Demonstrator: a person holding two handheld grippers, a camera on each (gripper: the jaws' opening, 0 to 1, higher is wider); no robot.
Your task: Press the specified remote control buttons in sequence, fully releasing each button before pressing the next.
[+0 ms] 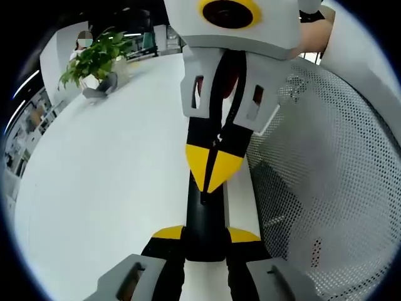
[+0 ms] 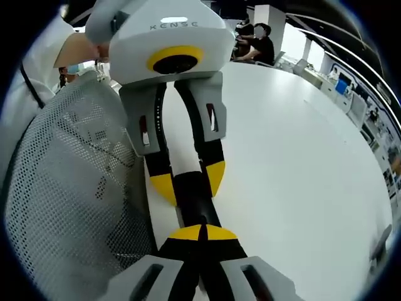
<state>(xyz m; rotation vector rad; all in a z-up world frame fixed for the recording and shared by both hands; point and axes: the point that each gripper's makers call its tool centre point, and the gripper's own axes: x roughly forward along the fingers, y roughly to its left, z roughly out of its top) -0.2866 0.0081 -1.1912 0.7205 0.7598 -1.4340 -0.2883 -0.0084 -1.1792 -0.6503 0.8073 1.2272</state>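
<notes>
Okay, progress can't be read off: no button faces or display show, so which presses are done and which are left is unknown. Judging by contact, one press is under way.

Left gripper view, left to right:
- A potted plant (image 1: 94, 59) sits far off on the white table (image 1: 106, 182).
- The left gripper (image 1: 205, 236) comes up from below, its jaws clamped on the sides of a slim black remote control (image 1: 203, 216), held just above the tabletop.
- The right gripper (image 1: 213, 168) comes in from the top, jaws together, its yellow tips touching the remote's upper face.
- A white mesh chair back (image 1: 326, 175) is beside it on the right.

In the right gripper view that claw's own tips meet on the remote. A sleeve shows behind the left gripper.
</notes>
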